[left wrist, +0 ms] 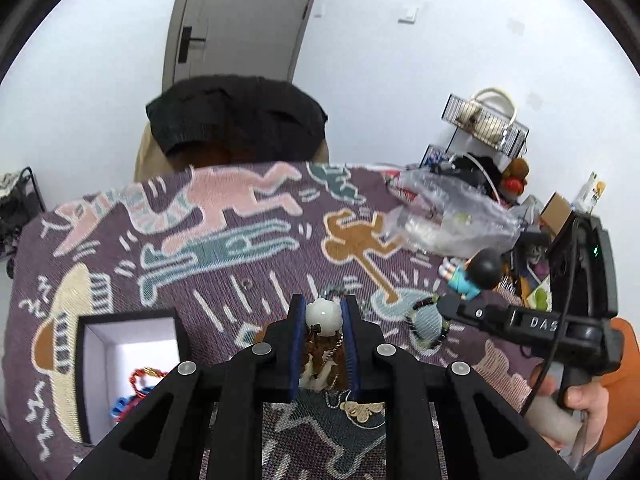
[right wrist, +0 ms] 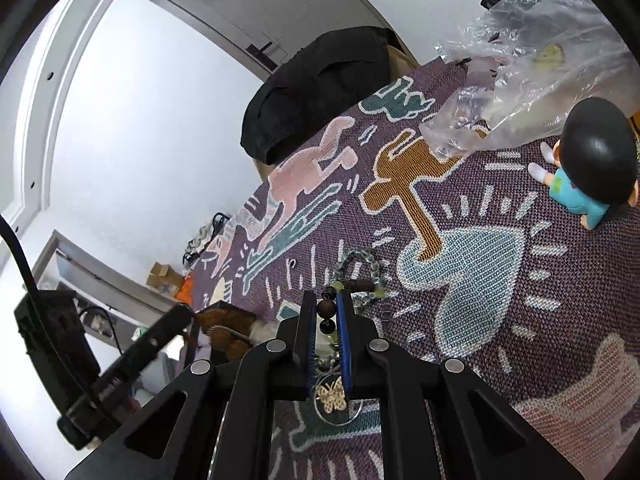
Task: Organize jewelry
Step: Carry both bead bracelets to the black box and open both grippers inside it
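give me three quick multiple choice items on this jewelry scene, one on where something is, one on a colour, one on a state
1. Where is the open box relative to the left gripper in the left wrist view?
A. on its left
B. on its right
C. beyond it, by the plastic bag

2. What colour is the shirt of the doll lying on the patterned cloth?
A. red
B. turquoise
C. yellow

3. What is the state of the right gripper?
A. wide open and empty
B. shut on the butterfly charm
C. shut on the beaded bracelet

Answers:
1. A, the black-walled box with a white inside sits on the left side of the view.
2. B, the body under the black head is turquoise.
3. C, a dark brown bead sits pinched between the blue pads, with more beads trailing off past the tips.
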Demonstrator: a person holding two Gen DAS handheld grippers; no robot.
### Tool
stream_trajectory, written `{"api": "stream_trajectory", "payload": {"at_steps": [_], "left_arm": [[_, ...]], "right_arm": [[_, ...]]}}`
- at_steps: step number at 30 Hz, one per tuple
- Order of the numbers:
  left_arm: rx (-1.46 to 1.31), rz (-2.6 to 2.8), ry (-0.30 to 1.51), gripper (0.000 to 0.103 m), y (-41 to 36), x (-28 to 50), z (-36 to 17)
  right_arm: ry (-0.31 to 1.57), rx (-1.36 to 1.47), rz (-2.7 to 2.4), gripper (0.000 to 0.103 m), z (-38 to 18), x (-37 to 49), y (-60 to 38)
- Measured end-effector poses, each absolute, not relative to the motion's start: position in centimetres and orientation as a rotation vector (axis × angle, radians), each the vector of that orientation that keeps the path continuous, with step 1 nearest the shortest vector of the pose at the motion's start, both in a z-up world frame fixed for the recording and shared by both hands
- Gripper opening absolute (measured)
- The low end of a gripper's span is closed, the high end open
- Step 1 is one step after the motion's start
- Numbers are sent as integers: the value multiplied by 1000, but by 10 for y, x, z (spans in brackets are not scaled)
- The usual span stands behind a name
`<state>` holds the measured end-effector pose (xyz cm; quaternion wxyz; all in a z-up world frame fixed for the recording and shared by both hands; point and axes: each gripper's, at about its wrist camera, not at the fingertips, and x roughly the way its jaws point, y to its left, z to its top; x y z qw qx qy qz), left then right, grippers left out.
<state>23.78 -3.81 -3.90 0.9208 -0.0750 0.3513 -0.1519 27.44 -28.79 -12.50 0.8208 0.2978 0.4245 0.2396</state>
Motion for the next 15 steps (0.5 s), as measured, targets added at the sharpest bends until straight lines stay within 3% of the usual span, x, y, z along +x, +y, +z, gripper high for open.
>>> {"api": "stream_trajectory", "payload": {"at_steps": [15], "left_arm": [[-88,-285,563,19,-32,210,32]], "right_arm": [[846,622,535,11,-97,255,-290]]}}
